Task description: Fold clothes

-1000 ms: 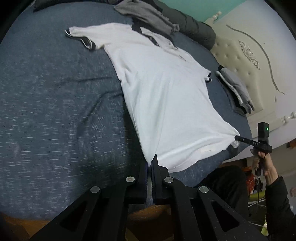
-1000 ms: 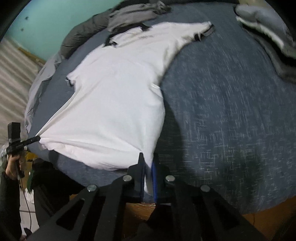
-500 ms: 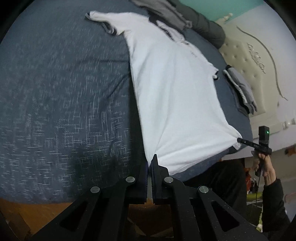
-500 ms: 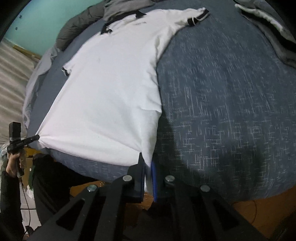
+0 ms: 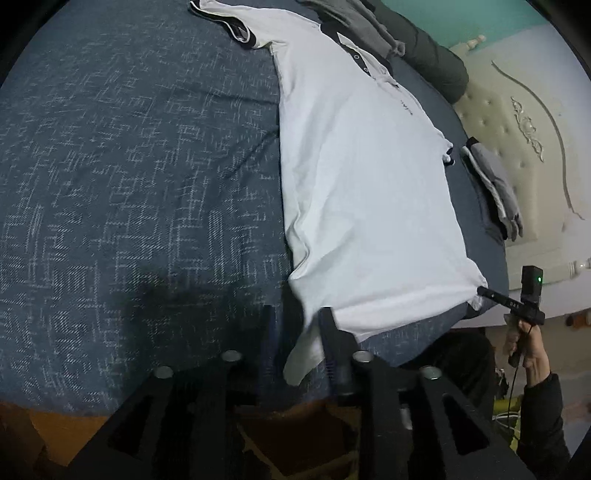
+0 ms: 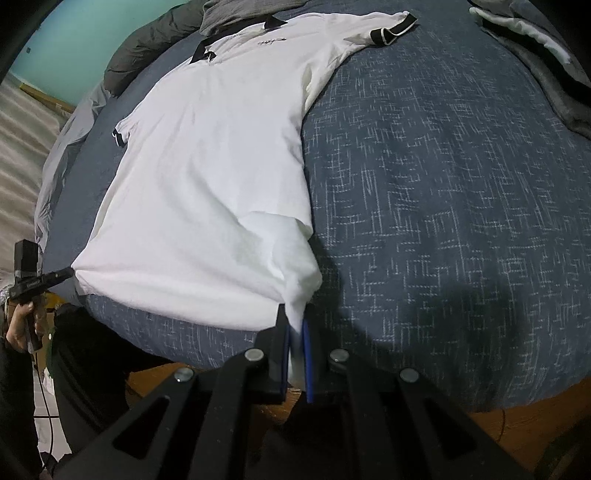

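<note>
A white polo shirt point(image 5: 362, 177) with black collar and sleeve trim lies spread flat on the dark blue bed cover, hem at the near edge. My left gripper point(image 5: 295, 317) is open at the shirt's left hem corner, which hangs loose between its fingers. The shirt also shows in the right wrist view point(image 6: 214, 173). My right gripper point(image 6: 294, 328) is shut on the shirt's right hem corner. Each gripper appears in the other's view, at the far hem corner: the right one point(image 5: 484, 291) and the left one point(image 6: 66, 275).
The blue bed cover point(image 5: 129, 184) fills most of both views. Grey clothes lie piled by the shirt's collar point(image 5: 354, 18). A folded grey stack point(image 5: 495, 188) sits beside the cream padded headboard point(image 5: 517, 122). An orange bed frame edge point(image 6: 517, 417) runs below.
My left gripper has opened and let the left hem corner go; it now droops between the fingers. The shirt has been pulled flatter toward the near edge. The right gripper keeps its hold.
</note>
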A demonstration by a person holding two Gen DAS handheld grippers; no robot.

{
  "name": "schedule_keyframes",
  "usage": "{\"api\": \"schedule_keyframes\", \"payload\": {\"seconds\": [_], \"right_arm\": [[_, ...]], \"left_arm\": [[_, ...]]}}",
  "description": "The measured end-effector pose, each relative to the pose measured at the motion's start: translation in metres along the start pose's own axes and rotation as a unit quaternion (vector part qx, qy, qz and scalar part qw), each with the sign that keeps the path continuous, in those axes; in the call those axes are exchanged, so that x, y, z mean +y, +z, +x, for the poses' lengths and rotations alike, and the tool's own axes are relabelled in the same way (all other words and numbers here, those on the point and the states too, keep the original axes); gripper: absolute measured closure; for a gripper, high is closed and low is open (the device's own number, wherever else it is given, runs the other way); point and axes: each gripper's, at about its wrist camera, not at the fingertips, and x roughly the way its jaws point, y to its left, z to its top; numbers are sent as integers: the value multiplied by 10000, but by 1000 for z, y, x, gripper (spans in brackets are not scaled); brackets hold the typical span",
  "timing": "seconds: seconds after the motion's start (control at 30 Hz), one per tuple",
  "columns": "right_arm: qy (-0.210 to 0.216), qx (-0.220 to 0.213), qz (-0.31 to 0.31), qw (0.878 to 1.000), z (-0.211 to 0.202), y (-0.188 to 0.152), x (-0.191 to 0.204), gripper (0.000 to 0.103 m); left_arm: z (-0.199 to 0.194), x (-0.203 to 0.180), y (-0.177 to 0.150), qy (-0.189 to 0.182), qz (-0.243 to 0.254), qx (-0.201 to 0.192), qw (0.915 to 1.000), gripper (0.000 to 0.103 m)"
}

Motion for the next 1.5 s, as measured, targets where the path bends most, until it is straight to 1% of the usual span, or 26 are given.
{"api": "schedule_keyframes", "payload": {"seconds": [0.13,0.17,0.23,0.27,0.3,0.33,0.37,0.4,0.43,0.47,0.5,0.53,0.6,0.67,0.77,0.8,0.87,0.93,1.07,1.17,1.23,1.33,1.37,1.43,1.5], "right_arm": [[43,42,-35,10000,2,0,1,96],[42,60,-60,10000,1,-1,2,94],[13,104,-108,9999,1,-4,1,83],[-1,117,-123,9999,0,-6,0,73],[-14,131,-138,9998,0,-8,-2,68],[-29,133,-148,9998,0,-10,-3,68],[-45,127,-154,9998,0,-12,-4,68],[-61,121,-161,9998,1,-14,-5,68],[-86,118,-165,9998,1,-15,-5,68],[-99,108,-161,9998,1,-16,-6,70],[-52,97,-154,9998,0,-17,-8,85],[-4,94,-161,9998,-1,-18,-8,93],[31,64,-216,9997,-6,-19,-6,97],[165,38,-200,9997,-16,-19,-6,97],[506,-56,-57,9987,-38,-17,-10,98],[546,-81,-40,9985,-44,-16,-11,98],[469,-75,-87,9988,-51,-14,-12,98],[292,102,-81,9995,-43,-14,-14,98],[-109,445,-72,9989,-11,-16,-16,98],[-262,516,-56,9983,5,-16,-16,98],[-259,514,6,9983,8,-14,-18,96],[-304,556,-70,9980,2,-13,-18,88],[-339,540,-123,9979,-1,-13,-18,86],[-307,448,-163,9984,-13,-9,-20,86],[-200,215,-64,9995,-25,1,-25,86]], "left_arm": [[7,1,-6,42,57,111,9999,70],[9,0,-7,47,87,132,9999,71],[14,-2,-8,102,179,182,9996,72],[16,-4,-7,110,207,188,9995,72],[18,-6,-7,101,230,184,9995,72],[19,-8,-6,92,257,190,9994,80],[21,-10,-5,83,284,199,9994,92],[22,-13,-4,103,334,199,9992,97],[22,-16,-4,130,391,197,9990,100],[21,-19,-3,131,423,199,9988,100],[20,-22,-2,137,450,177,9987,100],[17,-24,-1,155,483,150,9986,100],[5,-21,-5,145,542,116,9984,101],[-5,-23,-5,130,587,77,9982,101],[-24,-24,-7,91,617,23,9981,101],[-30,-24,-7,65,612,15,9981,101],[-35,-24,-9,70,626,99,9980,101],[-30,-23,-11,116,624,266,9976,101],[-6,-13,-12,187,428,555,9974,101],[15,-4,-12,328,303,715,9964,100],[23,-1,-12,383,215,773,9960,100],[21,1,-12,417,189,806,9957,99],[18,2,-11,450,174,796,9957,97],[5,4,-7,537,126,698,9960,96],[-9,6,2,611,117,507,9968,92]]}}
